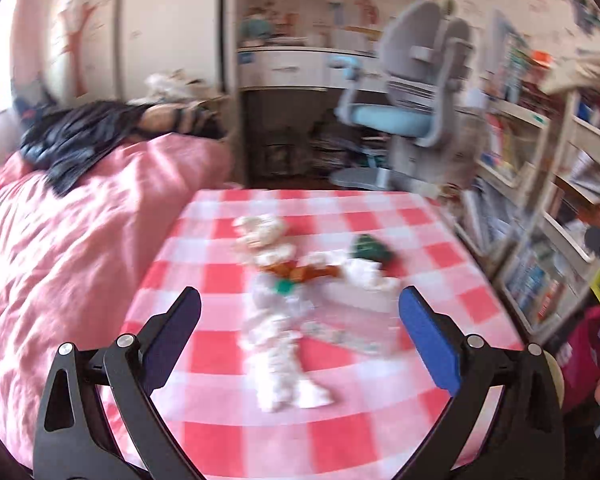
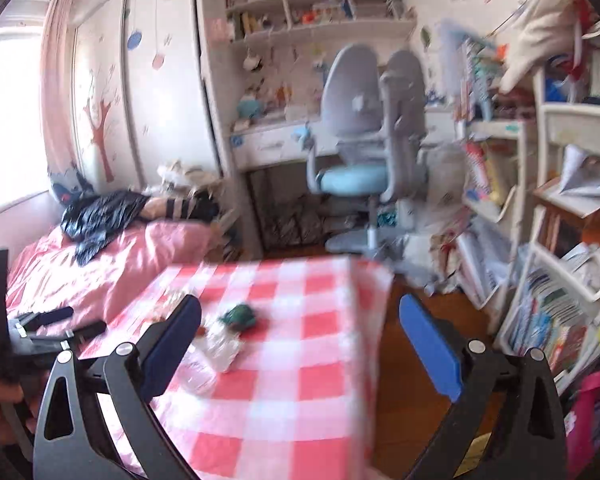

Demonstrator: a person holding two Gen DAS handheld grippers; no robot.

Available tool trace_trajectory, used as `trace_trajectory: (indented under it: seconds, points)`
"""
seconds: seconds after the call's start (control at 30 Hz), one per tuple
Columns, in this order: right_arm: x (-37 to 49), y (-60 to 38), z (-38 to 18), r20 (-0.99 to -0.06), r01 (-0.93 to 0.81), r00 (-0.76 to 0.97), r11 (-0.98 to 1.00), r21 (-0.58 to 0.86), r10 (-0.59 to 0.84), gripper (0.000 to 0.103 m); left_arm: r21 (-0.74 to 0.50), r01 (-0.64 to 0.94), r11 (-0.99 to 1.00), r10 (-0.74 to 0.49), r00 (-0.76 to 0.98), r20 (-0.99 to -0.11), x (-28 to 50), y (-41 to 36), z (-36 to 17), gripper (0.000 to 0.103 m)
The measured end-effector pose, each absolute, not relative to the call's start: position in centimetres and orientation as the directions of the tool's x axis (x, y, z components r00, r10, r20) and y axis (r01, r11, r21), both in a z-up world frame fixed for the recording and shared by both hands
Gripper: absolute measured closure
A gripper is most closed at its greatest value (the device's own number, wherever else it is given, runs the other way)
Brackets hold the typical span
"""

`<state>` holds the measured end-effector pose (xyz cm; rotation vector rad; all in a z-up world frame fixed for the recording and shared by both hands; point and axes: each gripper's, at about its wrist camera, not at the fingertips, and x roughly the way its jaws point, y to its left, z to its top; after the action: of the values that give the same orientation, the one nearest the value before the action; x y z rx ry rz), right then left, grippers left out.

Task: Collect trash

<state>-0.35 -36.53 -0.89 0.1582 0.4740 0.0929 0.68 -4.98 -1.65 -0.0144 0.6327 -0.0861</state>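
On the red-and-white checked table [image 1: 228, 432] lies a heap of trash: crumpled white tissues [image 1: 278, 346], an orange-brown wrapper [image 1: 296, 270], a green crumpled wad [image 1: 370, 249] and a flat clear wrapper [image 1: 342, 336]. My left gripper [image 1: 300, 296] hovers open over the tissues with nothing between its fingers. In the right wrist view, my right gripper [image 2: 300, 304] is open and empty above the table's right edge [image 2: 364, 360]. The green wad [image 2: 239, 316] and a clear plastic bottle [image 2: 214, 354] lie by its left finger. The left gripper [image 2: 74, 322] shows at the far left. The picture is blurred.
A pink bed [image 1: 60, 260] adjoins the table's left side, with a black plastic bag [image 1: 72, 140] on it. Beyond the table stand a grey-blue desk chair [image 2: 360, 160] and a desk [image 1: 284, 64]. Crowded bookshelves [image 2: 560, 280] line the right, with wooden floor [image 2: 412, 380] between.
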Motion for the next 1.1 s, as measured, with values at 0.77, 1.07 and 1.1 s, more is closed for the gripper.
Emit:
trace_trajectory:
  seconds: [0.77,1.07,1.1]
  points:
    - [1.2,-29.5,-1.7,-0.55,-0.127,0.827,0.992,0.018,0.116,0.008,-0.131,-0.068,0.989,-0.039,0.738,-0.673,1.9,4.0,-3.7,0.007]
    - [1.0,-28.8,-1.7,-0.545,-0.141,0.831,0.99,-0.01,0.113,0.008,-0.113,-0.066,0.991,-0.029,0.731,-0.682,2.1,3.6,-4.4,0.007]
    - [1.0,-28.6,-1.6,-0.544,-0.148,0.831,0.989,-0.018,0.114,0.008,-0.111,-0.066,0.992,-0.028,0.729,-0.684,2.1,3.6,-4.5,0.007]
